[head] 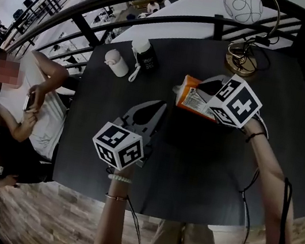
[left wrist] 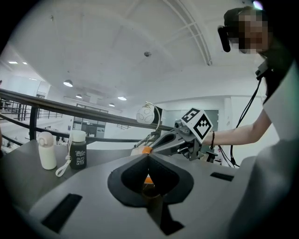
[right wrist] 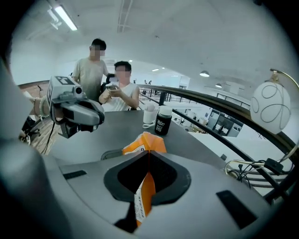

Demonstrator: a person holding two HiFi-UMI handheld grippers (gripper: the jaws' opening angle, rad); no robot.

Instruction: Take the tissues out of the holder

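Sitting at the far left of the head view, a person holds a phone beside the dark table. Toward the table's far edge stand 2 bottles close together, a white bottle and, to its right, a black bottle with a white cap. Nearer, the left gripper points toward the table's middle; its own view shows the 2 jaws pressed together at the tips with nothing clamped, and orange shows only beyond them. Just right of those tips is the orange tissue pack, its printed white label facing up. The right gripper has its jaws closed on this pack, whose folded end sticks out past the tips. At the far right edge a lamp with a white globe stands on a brass base.
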